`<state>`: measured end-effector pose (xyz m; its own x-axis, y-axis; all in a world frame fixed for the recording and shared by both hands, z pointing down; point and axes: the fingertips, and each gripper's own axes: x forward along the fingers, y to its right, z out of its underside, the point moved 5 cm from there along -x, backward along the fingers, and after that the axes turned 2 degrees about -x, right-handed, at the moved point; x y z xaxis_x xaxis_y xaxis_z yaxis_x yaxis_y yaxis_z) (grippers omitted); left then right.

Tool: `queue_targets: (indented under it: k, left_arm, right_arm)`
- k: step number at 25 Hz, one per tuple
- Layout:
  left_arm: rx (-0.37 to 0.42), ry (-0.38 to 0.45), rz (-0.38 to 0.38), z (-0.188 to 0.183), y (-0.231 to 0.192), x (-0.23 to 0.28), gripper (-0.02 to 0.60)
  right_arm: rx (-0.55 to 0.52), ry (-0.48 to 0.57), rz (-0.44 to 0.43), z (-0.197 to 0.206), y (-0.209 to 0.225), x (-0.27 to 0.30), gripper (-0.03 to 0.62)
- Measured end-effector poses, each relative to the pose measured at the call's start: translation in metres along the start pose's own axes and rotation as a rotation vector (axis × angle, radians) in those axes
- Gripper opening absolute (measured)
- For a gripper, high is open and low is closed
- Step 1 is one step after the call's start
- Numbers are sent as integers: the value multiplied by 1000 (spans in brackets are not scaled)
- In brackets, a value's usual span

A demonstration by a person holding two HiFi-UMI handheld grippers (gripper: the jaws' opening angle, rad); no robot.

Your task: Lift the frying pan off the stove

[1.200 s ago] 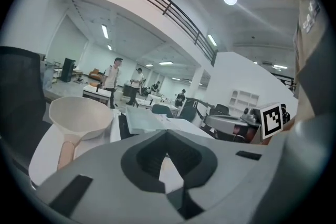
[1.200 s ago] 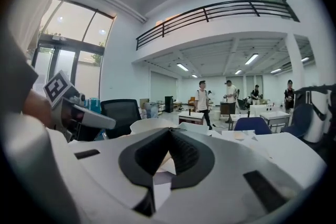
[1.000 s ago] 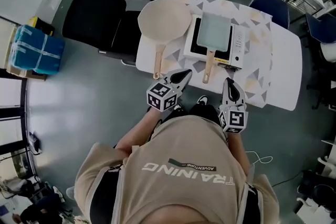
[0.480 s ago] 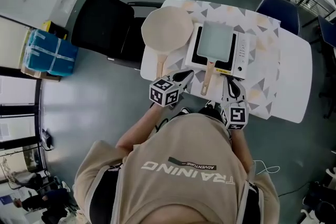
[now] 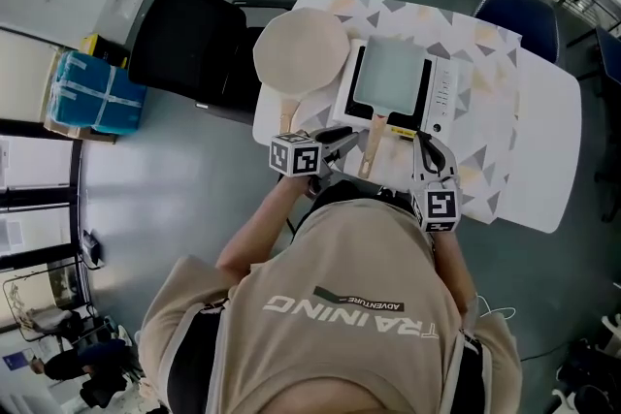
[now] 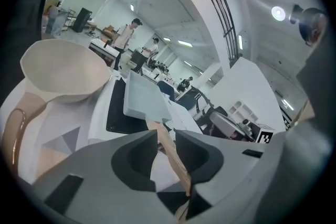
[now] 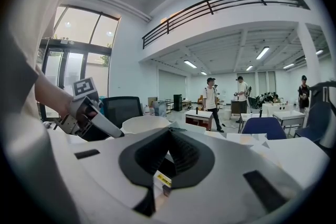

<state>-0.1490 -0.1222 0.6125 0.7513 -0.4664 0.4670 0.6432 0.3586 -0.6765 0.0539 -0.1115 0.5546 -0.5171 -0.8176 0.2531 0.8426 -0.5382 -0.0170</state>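
A square pale-green frying pan [image 5: 390,71] sits on a white stove [image 5: 441,92], its wooden handle [image 5: 369,141] pointing toward me. My left gripper [image 5: 349,137] is at that handle; in the left gripper view [image 6: 166,134] its jaws are opening, and the handle [image 6: 176,157] runs between them. The pan [image 6: 143,99] lies just ahead on the stove's black top [image 6: 116,113]. My right gripper [image 5: 425,141] hovers shut at the stove's near right corner, empty [image 7: 169,139].
A round cream pan [image 5: 301,47] with a wooden handle [image 5: 287,111] lies left of the stove on the patterned tablecloth [image 5: 485,63]. A black chair [image 5: 189,39] stands left of the table, a blue chair [image 5: 529,15] behind it. People stand far off in the room.
My left gripper has shifted right to the square pan's handle and its jaws have parted around it. The right gripper has moved up to the stove's front corner.
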Motion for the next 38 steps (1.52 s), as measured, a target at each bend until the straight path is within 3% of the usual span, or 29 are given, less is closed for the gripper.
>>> queue_targets:
  k: [8,12,19,25,30,38]
  left_arm:
    - [-55,-122,58,3,-10,18,169]
    - [-149,-198,127,6,-15,33,207]
    - [-291,-290,262,8,-21,54,221]
    - [-342,-408,317,14,-31,77,279]
    - [-416,-436,379,16,-27,96,279]
    - [-460,-494,445,24,-14,125,278]
  right_arm:
    - [-6,-35,1,-3,-10,12,-2]
    - [3,-65,2,-4,-19,21,-2]
    - [29,-82,63,-8,-22,34,0]
    - [34,-102,106,-3,-18,39,-2]
    - [38,-123,141,0,-12,39,0]
    - [55,-151,186,12,-1,28,0]
